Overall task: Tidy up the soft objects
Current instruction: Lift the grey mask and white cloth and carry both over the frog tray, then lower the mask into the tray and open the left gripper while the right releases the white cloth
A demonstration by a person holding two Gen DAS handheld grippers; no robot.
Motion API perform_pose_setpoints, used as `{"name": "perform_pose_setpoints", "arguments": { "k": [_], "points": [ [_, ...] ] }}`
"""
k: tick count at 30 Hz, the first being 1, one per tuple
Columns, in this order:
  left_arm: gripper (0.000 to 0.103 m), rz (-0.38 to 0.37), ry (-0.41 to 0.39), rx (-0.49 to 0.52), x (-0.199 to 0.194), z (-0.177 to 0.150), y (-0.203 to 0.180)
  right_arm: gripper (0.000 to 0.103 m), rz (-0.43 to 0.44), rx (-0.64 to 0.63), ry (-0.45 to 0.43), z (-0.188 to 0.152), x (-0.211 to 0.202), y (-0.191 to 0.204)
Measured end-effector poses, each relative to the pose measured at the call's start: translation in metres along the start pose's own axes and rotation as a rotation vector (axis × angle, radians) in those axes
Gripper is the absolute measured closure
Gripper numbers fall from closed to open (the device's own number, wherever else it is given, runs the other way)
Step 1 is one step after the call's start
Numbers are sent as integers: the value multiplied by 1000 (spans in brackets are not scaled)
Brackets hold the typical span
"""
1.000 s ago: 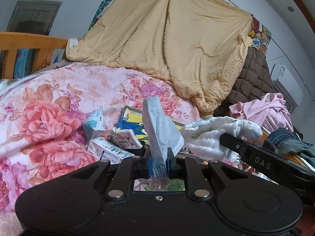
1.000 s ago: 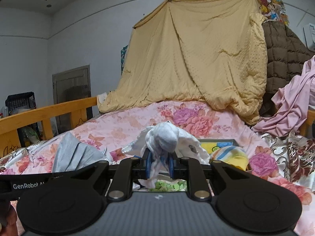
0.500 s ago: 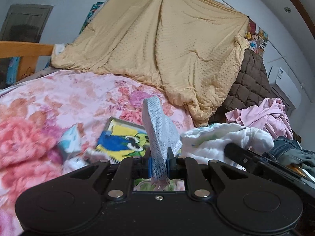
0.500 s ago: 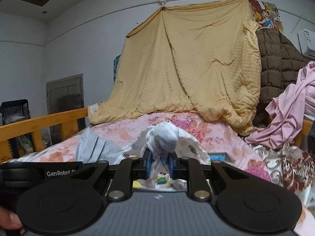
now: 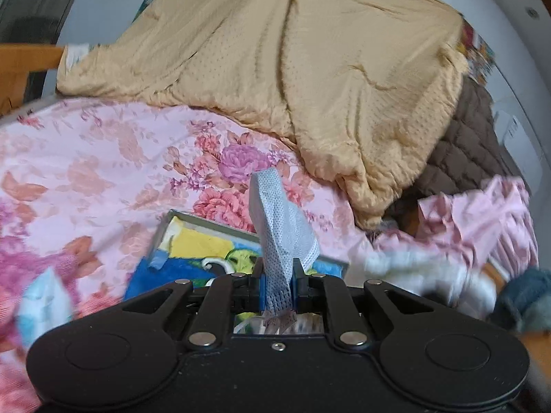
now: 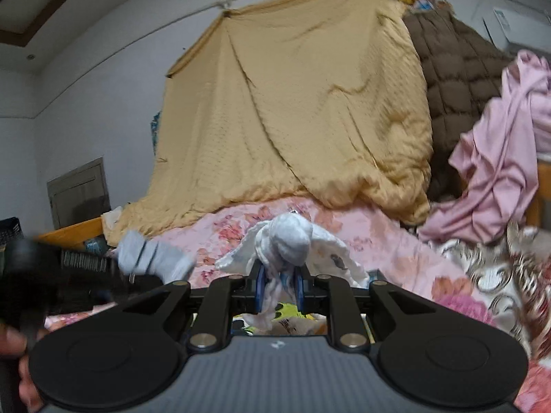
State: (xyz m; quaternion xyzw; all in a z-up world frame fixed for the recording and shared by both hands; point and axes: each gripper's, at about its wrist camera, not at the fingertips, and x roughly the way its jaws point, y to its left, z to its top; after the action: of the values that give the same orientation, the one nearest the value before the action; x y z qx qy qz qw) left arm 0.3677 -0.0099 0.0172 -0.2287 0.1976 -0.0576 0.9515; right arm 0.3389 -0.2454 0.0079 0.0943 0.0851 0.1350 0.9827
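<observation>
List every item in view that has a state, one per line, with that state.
left gripper: shut on the blue-grey cloth
blue-grey cloth: pinched, standing up between the fingers
right gripper: shut on the white cloth
white cloth: bunched, clamped, edges drooping either side
yellow blanket: hung up, draped down onto the bed
pink garment: crumpled in a heap
floral bedspread: spread over the bed

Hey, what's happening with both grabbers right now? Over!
Left hand-held gripper shut on blue-grey mesh cloth. Right hand-held gripper shut on white bundled cloth. Nothing blocking.
</observation>
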Motion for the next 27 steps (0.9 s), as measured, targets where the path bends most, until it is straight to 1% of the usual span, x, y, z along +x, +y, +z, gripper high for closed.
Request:
{"name": "perform_pose_setpoints", "arguments": {
  "k": [2, 4, 7, 10, 12, 15, 17, 22, 27],
  "points": [
    [89, -6, -3, -31, 19, 7, 0, 84, 4, 21, -11, -2, 8, -7],
    [89, 3, -8, -26, 35, 11, -4, 83, 10, 36, -13, -5, 17, -14],
    [89, 23, 7, -11, 59, 11, -7, 83, 12, 77, 34, -12, 34, -22],
    [89, 58, 38, -5, 77, 6, -4, 83, 17, 106, 54, -20, 46, -27],
    [89, 72, 55, -27, 88, 3, 3, 83, 30, 121, 76, -23, 53, -28],
    [89, 84, 87, -90, 99, 1, 15, 83, 57, 158, 97, -26, 59, -31],
    [89, 99, 97, -107, 105, 0, 20, 83, 66, 177, 113, -28, 64, -35],
    [89, 116, 137, -73, 114, -3, 21, 81, 64, 225, 173, -36, 76, -44],
    [89, 125, 193, -58, 122, -7, 19, 79, 49, 233, 197, -40, 79, -46]
  ]
}}
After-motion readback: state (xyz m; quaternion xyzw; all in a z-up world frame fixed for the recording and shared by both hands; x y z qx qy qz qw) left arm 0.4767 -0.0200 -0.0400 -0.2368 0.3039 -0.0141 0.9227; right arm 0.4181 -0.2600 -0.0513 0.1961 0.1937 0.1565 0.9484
